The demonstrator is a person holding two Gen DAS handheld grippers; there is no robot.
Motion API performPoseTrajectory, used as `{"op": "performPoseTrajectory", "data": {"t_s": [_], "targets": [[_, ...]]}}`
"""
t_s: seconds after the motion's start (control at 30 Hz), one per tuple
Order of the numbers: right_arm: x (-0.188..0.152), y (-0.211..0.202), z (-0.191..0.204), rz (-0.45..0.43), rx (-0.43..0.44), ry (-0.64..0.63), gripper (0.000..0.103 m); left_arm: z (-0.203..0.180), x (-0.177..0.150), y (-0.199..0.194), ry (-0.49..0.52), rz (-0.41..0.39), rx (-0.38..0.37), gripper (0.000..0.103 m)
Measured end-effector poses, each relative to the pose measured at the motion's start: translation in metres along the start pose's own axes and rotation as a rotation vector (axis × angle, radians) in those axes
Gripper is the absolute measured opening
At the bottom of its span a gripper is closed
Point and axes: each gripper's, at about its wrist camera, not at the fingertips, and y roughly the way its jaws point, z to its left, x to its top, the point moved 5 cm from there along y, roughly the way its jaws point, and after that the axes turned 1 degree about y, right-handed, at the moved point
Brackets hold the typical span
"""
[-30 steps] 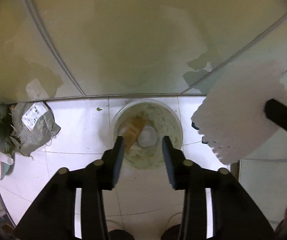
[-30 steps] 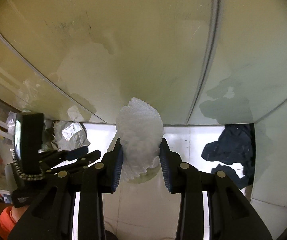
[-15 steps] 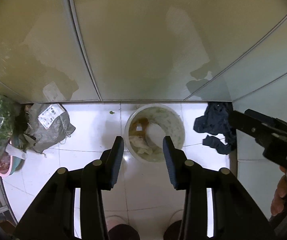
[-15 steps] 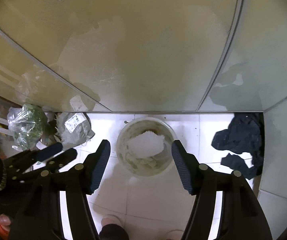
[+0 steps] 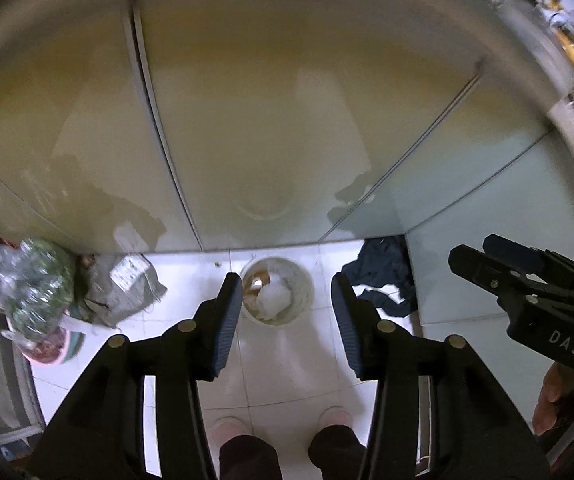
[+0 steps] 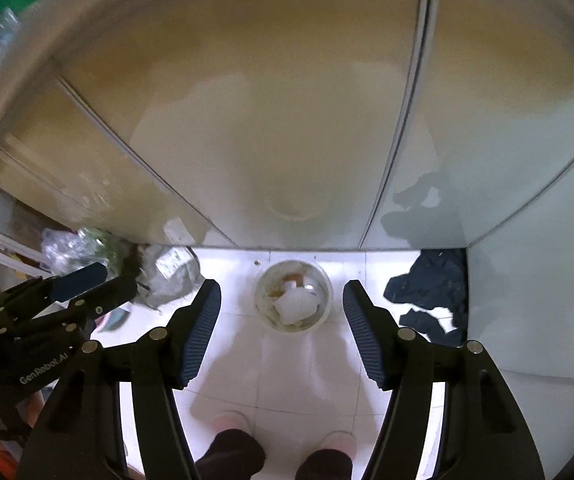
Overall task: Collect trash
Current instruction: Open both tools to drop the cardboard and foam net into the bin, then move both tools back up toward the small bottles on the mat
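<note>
Where tiles meet wall, one bin (image 6: 293,300), one white wad (image 6: 297,306).

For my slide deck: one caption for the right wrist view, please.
Open right claw above a white bin holding white foam, dark cloth lying on the floor tiles.

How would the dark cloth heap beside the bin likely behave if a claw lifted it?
The dark cloth lies crumpled in loose folds, so it probably hangs floppy. It looks thin, so likely light. Its trailing edge may drag along the floor.
</note>
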Motion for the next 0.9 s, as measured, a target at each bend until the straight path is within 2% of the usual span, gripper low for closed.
{"op": "performPoseTrajectory", "data": {"t_s": [0.2,0.37,0.53,0.67,0.73,0.83,0.9], "targets": [[0.027,-0.108,0.026,-0.111,-0.014,0.010,0.060,-0.010,0.036,-0.115,0.046,-0.113,-0.008,0.048],[0.045,-0.196,0.051,-0.233,-0.045,0.010,0.060,-0.011,0.064,-0.214,0.079,-0.250,-0.025,0.055],[0.052,-0.264,0.077,-0.353,-0.062,0.023,0.060,-0.015,0.083,-0.298,0.121,-0.374,-0.032,0.060],[0.059,-0.307,0.091,-0.457,-0.078,0.018,0.062,-0.016,0.093,-0.345,0.154,-0.461,-0.028,0.070],[0.064,-0.319,0.098,-0.500,-0.094,0.007,0.065,-0.015,0.097,-0.358,0.165,-0.495,-0.018,0.078],[0.074,-0.332,0.101,-0.549,-0.102,-0.003,0.069,-0.016,0.105,-0.369,0.166,-0.533,0.001,0.088],[0.083,-0.334,0.100,-0.567,-0.097,-0.005,0.069,-0.015,0.112,-0.368,0.160,-0.539,-0.005,0.089]]}}
